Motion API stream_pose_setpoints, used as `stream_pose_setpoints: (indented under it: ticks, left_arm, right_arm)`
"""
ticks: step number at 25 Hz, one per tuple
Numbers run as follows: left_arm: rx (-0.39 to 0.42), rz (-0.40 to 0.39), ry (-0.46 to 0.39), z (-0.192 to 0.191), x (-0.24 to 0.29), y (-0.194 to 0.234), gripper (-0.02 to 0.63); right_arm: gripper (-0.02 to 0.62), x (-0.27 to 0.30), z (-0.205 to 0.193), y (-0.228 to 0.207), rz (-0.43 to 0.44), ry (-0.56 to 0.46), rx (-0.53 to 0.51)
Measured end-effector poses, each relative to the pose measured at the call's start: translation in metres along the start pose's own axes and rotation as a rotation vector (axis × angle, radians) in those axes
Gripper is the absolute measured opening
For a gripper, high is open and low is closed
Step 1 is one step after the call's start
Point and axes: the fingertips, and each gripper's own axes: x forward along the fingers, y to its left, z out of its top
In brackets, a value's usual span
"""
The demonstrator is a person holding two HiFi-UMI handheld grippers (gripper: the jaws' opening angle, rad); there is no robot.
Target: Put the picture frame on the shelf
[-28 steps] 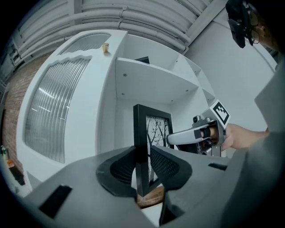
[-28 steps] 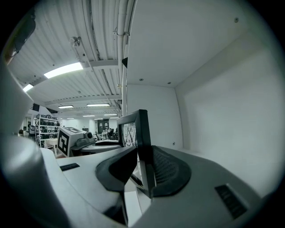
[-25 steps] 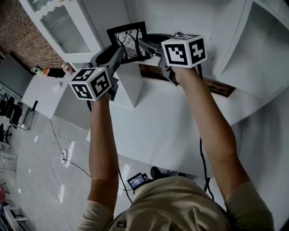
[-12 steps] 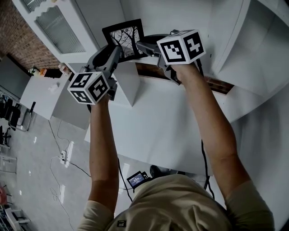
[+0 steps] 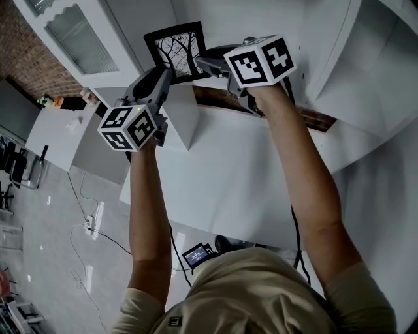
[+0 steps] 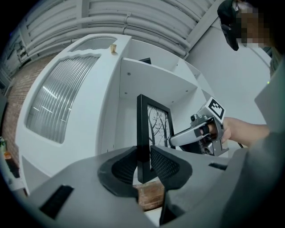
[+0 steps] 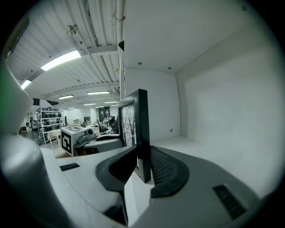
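The picture frame (image 5: 177, 51) is black with a bare-tree print, and I hold it upright between both grippers in front of the white shelf unit (image 5: 222, 19). My left gripper (image 5: 168, 70) is shut on its lower left edge. My right gripper (image 5: 202, 63) is shut on its right edge. In the left gripper view the frame (image 6: 154, 127) stands edge-on, clamped between the pads (image 6: 165, 165), with the right gripper (image 6: 199, 133) beyond it. In the right gripper view the frame (image 7: 137, 127) is pinched in the jaws, at the mouth of a white shelf compartment (image 7: 213, 107).
A white cabinet with a ribbed glass door (image 5: 73, 38) stands to the left of the shelf. A white tabletop (image 5: 228, 182) lies below my arms. A strip of brick wall (image 5: 274, 112) shows behind it. Cables run across the floor (image 5: 59, 215) at left.
Both grippers have carried the frame upward and further away, toward the shelf. The grips on the frame are unchanged.
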Motion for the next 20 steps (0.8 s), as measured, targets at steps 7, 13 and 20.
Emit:
stream_pose_setpoints:
  ticks: [7,13,20]
  left_arm:
    - [0.004,0.004,0.020,-0.009,-0.002,0.004,0.089]
    - [0.043,0.018,0.030,-0.010,0.004,0.004,0.089]
    - [0.077,0.033,0.050,-0.012,0.014,0.005,0.089]
  right_arm:
    - [0.083,0.004,0.000,-0.001,-0.008,0.003,-0.004]
    - [0.081,0.001,-0.001,-0.003,-0.026,-0.003,-0.030]
    - [0.083,0.000,-0.001,-0.009,-0.049,0.001,-0.007]
